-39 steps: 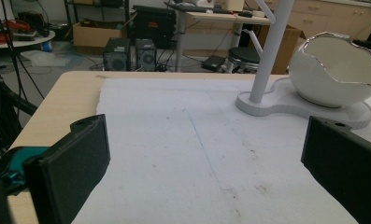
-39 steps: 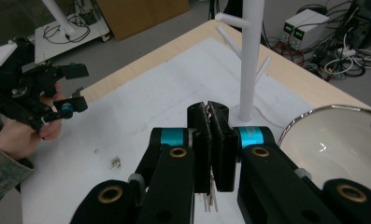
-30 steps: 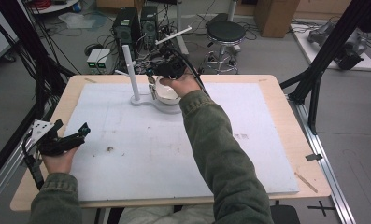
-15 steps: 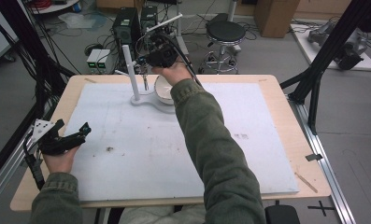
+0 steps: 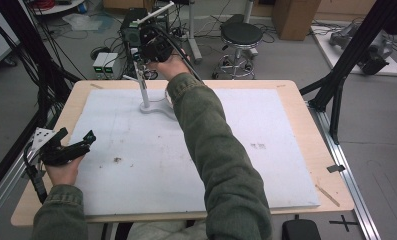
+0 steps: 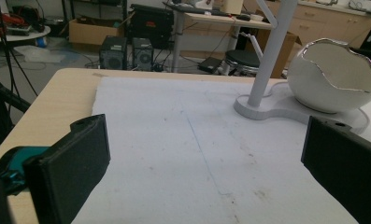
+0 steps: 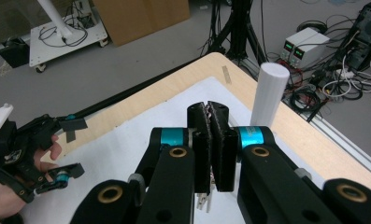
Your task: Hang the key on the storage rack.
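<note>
Since the earlier frames, I noted that the right hand-held gripper [image 5: 145,64] had travelled up and away from the bowl at the stand's base toward the top of the white post [image 5: 142,85], while the left hand-held gripper [image 5: 68,148] had kept its place near the left edge of the table [image 5: 306,130].

In the right gripper view, I found the right hand-held gripper [image 7: 212,122] with its two black jaws pressed flat together; a small metal clip-like piece [image 7: 203,201] showed low between them, though I could not tell what it was. The top of the white post [image 7: 270,93] stood just beside the jaws, not touching them.

In the left gripper view, the left hand-held gripper [image 6: 204,163] stood with jaws wide apart and nothing between them, hovering low over the white mat [image 6: 183,154]. Ahead of it sat the white stand base [image 6: 276,108] carrying the slanted post [image 6: 272,46] and a white bowl [image 6: 335,77] shaped like a cracked eggshell with a metallic rim. The bowl rested on the base, just beside the post, well apart from the left hand-held gripper.

The white mat [image 5: 136,165] covered most of the table.
</note>
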{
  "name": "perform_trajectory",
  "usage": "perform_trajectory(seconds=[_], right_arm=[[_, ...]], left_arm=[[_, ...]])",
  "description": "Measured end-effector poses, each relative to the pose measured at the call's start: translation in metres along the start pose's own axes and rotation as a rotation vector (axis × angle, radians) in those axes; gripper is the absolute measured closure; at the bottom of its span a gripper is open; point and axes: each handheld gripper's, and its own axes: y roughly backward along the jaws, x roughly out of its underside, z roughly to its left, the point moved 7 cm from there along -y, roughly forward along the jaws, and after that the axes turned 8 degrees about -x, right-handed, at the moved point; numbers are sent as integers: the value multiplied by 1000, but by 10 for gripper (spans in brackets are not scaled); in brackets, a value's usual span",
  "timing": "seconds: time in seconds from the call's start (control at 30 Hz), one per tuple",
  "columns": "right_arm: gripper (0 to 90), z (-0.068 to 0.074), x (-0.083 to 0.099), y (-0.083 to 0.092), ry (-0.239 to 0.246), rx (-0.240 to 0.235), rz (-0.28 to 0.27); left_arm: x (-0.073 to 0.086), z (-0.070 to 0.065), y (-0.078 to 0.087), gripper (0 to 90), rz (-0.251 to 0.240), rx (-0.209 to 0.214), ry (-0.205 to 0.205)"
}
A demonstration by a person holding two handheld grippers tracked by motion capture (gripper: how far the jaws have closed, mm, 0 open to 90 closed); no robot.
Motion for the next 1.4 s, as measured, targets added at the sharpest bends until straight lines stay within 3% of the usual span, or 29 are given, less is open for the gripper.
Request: perform_trajectory(seconds=[0.23, 0.57, 0.73, 1.17, 1.23, 1.3, 1.4], right_arm=[[881, -6, -6, -12, -23, -24, 8], [881, -22, -8, -32, -62, 17, 46], [881, -29, -8, -39, -84, 16, 34], [878, -37, -8, -52, -89, 31, 12], [848, -36, -7, -53, -94, 25, 16], [750, -35, -5, -53, -104, 26, 42], [577, -31, -1, -50, -73, 45, 66]], left_arm=[[0, 1, -1, 17, -4, -4, 7], [-1, 2, -1, 17, -14, -5, 24], [-1, 3, -1, 17, -13, -6, 22], [-1, 3, -2, 17, -16, -8, 25], [-1, 3, -2, 17, -17, -8, 25], [-1, 3, -2, 17, -16, -7, 24], [-1, 2, -2, 17, -12, -3, 18]])
